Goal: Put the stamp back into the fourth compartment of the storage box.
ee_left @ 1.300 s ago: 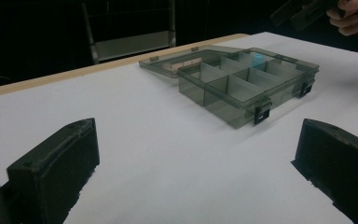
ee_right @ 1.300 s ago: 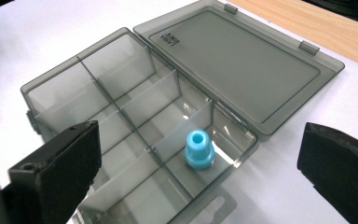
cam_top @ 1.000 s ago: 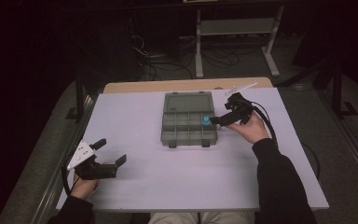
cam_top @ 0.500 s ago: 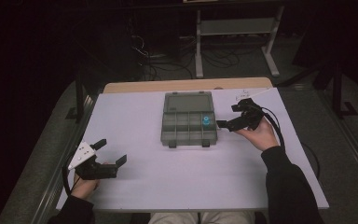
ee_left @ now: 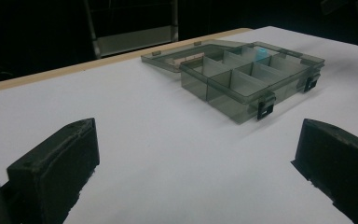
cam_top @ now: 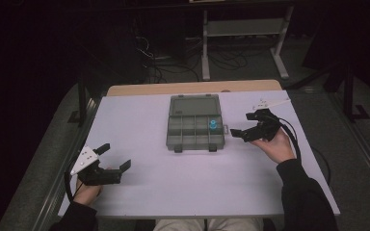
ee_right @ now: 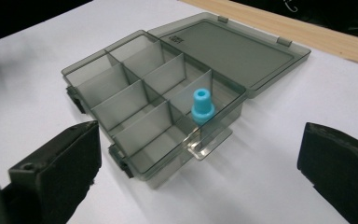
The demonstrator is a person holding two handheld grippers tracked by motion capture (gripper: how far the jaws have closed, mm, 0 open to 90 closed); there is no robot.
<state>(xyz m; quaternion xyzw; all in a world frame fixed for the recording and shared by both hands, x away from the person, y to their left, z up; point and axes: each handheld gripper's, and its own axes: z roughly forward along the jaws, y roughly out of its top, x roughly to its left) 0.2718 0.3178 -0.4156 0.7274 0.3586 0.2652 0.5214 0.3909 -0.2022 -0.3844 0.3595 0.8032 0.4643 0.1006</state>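
Right gripper (cam_top: 240, 124) has backed off from the box: a second ago its fingers were over the rear right compartment at the blue peg, now they sit just to the right of the box, spread wide and empty. Left gripper (cam_top: 117, 156) is unchanged, resting on the counter (cam_top: 139, 125) near the person's edge, fingers spread, nothing between them, well apart from the box.

Ahead of the right fingers, the grey compartment box (ee_right: 135, 116) lies open, lid (ee_right: 233, 46) folded flat behind it. The blue peg (ee_right: 202, 106) stands upright in the corner compartment closest to the right fingers, at the box's end wall; in the high view that is the rear row, rightmost cell (cam_top: 213, 125). The other compartments look empty. From the left gripper view the box (ee_left: 242, 79) is far ahead and right of the fingers, the peg just a blue speck (ee_left: 261, 52).

Judgement: the peg is released and placed; the drop step looks done. Closing the lid or fetching another part likely comes next.
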